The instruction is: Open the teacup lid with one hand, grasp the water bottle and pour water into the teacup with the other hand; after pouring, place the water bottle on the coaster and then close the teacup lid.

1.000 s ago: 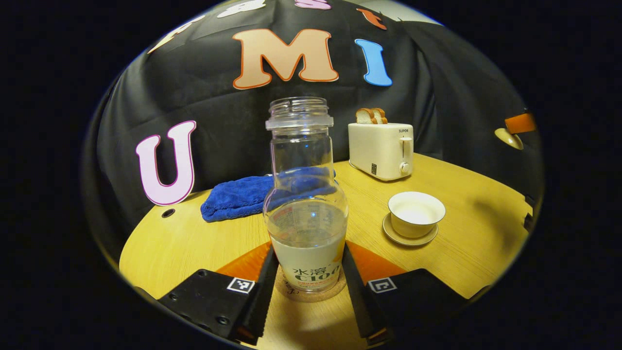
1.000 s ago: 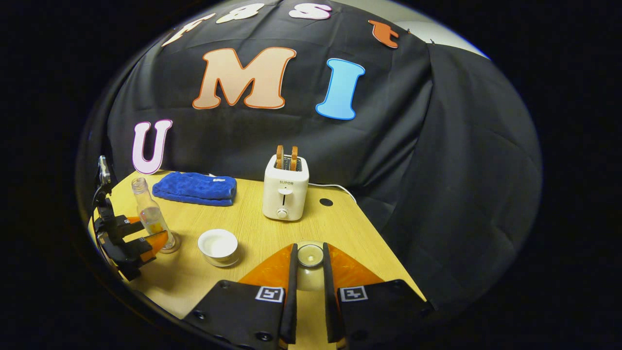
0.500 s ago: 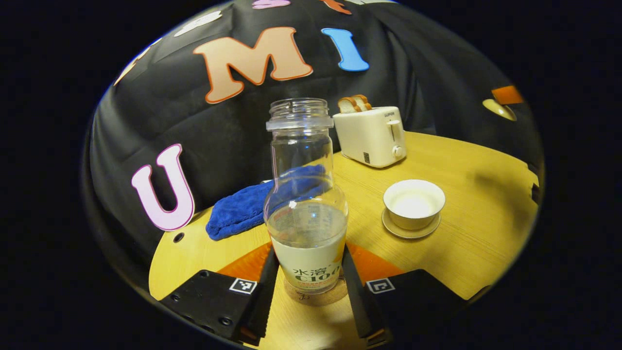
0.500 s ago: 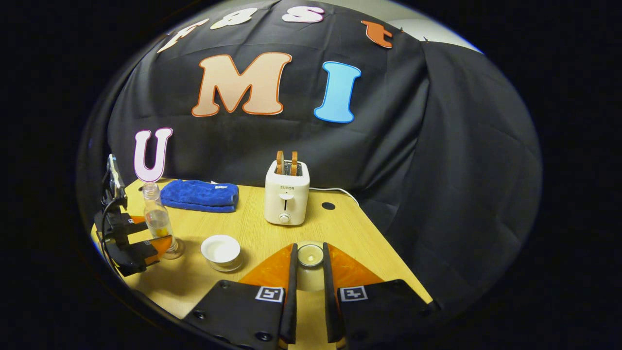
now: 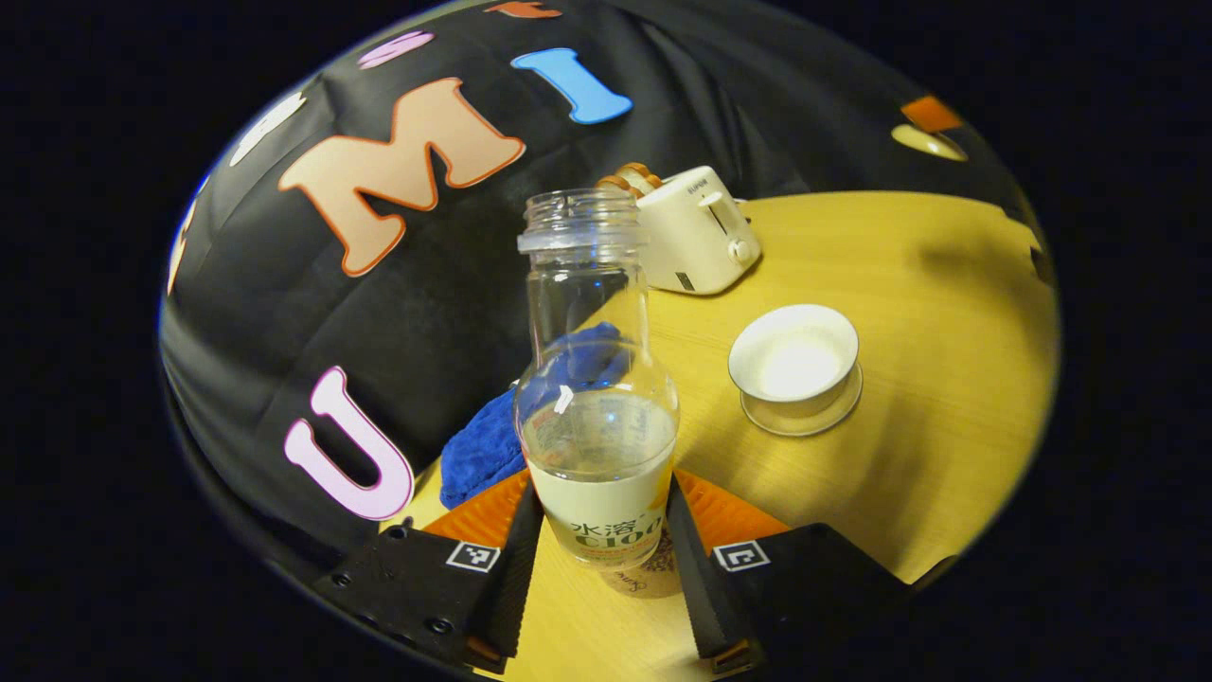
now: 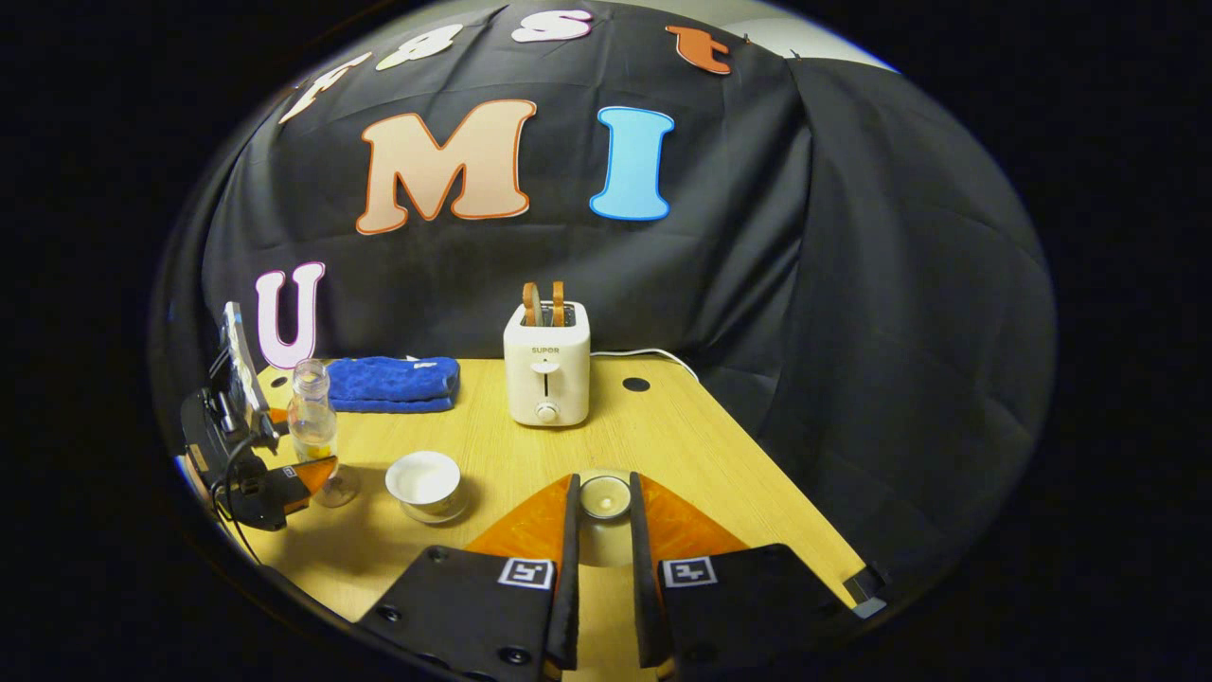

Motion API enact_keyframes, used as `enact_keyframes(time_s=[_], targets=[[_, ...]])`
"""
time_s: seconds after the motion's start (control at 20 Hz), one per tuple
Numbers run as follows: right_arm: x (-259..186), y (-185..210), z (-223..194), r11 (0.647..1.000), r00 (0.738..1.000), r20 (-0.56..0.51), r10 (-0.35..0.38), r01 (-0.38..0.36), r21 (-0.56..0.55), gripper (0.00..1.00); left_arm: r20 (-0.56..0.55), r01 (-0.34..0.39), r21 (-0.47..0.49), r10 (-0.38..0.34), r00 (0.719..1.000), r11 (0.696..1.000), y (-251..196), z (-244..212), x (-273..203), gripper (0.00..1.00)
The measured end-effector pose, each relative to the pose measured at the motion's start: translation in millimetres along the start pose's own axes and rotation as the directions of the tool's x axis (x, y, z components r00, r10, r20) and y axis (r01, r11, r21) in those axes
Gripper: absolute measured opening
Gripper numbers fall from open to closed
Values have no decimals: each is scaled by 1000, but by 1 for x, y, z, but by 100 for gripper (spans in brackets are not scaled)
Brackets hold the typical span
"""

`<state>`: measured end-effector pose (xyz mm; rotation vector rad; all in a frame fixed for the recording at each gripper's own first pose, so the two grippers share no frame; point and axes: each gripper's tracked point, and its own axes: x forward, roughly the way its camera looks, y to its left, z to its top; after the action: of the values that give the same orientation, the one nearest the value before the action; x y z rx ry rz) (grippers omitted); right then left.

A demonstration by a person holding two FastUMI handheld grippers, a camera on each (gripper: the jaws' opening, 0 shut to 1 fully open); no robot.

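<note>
My left gripper (image 5: 602, 507) is shut on the clear water bottle (image 5: 597, 426), low on its labelled body. The bottle has no cap, is partly filled and hangs just above the cork coaster (image 5: 653, 574). The open white teacup (image 5: 793, 358) stands on its saucer to the right of the bottle. In the right gripper view my right gripper (image 6: 602, 488) is shut on the teacup lid (image 6: 604, 499), held above the table. That view also has the left gripper (image 6: 284, 466) with the bottle (image 6: 312, 426) at far left, the coaster (image 6: 339, 489) and the teacup (image 6: 424, 478).
A white toaster (image 6: 547, 374) with two bread slices stands at the back of the wooden table (image 6: 682, 445). A folded blue cloth (image 6: 393, 382) lies at the back left. The table's right edge runs close beside my right gripper.
The left gripper has lifted the bottle off the coaster and rolled it toward the teacup. The right gripper keeps the lid and has barely shifted.
</note>
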<state>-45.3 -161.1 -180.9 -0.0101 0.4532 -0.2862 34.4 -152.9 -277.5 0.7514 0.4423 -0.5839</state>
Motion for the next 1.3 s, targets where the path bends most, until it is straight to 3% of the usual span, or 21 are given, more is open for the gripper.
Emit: enact_keyframes(time_s=[0.3,0.5,0.85,1.3], targets=[[5,-5,-8,1000,1000,-4,27,-27,11,28,-44,-5,172,12,999,985,-1,1,8,65],[7,-9,-13,999,999,-7,41,-41,19,27,-43,-10,330,25,999,944,1,2,6,66],[8,-12,-24,998,998,-12,64,-63,20,27,-158,19,459,61,986,888,12,-18,10,66],[10,-30,-40,997,998,-27,61,-59,52,28,-283,141,655,68,957,742,8,-23,25,67]])
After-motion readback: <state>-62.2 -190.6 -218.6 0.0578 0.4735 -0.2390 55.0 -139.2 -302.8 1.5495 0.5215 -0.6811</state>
